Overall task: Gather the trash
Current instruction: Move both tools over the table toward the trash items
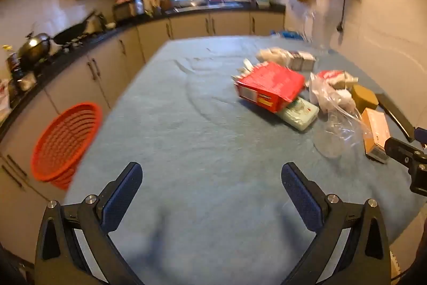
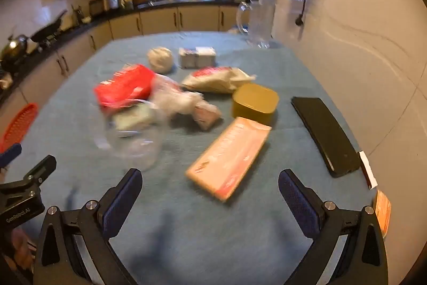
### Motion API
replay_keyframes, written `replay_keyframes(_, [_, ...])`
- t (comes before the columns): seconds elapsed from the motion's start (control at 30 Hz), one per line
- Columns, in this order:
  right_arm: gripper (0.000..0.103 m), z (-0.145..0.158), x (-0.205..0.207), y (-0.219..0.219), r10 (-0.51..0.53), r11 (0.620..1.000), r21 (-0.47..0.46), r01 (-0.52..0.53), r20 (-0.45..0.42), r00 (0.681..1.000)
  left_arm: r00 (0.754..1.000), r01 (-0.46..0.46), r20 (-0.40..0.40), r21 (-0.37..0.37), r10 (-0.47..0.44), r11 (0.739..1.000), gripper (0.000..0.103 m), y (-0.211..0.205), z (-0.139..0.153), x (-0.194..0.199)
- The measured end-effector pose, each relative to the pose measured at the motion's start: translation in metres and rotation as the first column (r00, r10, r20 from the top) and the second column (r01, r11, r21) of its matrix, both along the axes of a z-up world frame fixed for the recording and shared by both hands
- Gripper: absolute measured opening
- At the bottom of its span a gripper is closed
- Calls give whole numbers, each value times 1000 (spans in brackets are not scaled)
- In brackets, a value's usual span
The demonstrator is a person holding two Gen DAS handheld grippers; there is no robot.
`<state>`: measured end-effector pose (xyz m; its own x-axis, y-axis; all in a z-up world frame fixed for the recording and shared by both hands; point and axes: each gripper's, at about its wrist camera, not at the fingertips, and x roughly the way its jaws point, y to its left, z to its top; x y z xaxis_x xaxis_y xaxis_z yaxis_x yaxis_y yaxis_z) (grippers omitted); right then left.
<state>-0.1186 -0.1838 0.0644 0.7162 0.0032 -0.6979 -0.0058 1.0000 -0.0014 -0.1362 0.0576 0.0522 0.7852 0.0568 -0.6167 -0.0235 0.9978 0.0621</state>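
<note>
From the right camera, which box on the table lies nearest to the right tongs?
The flat orange-pink box, just ahead of the right tongs; the other boxes lie farther back.

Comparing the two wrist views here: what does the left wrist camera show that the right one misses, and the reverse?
Only the left wrist view shows the whole round red basket beside the table and the pale green packet under the red box.

Only the right wrist view shows the full black phone, the glass jug and the white ball.

Both show the blue tablecloth, the red box, the orange box, the tan container, the clear plastic bag, and open, empty jaws on the left gripper and right gripper.
</note>
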Motion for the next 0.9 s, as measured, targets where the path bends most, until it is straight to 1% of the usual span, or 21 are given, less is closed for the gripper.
replay_keyframes(0.13, [103,8,-23,26,38,999,-5,-37,41,998,998,-29,47,-17,30,999,103,16,10,-30])
replay_keyframes(0.3, [103,6,-33,39,38,999,1,-38,34,999,996,-40,76,-27,42,999,103,26,15,-47])
replay_keyframes(0.47, [103,9,-49,43,27,1000,1,-27,41,999,997,-28,68,-43,31,999,103,30,15,-57])
replay_keyframes(0.6, [103,13,-62,48,37,999,-13,-36,52,998,997,-32,74,-40,35,999,103,32,13,-69])
replay_keyframes(0.7, [103,16,-68,51,46,999,-19,-45,56,997,996,-38,77,-53,42,998,103,37,14,-77])
replay_keyframes(0.9, [103,22,-77,56,66,998,-30,-63,79,995,995,-46,82,-50,50,998,103,41,13,-86])
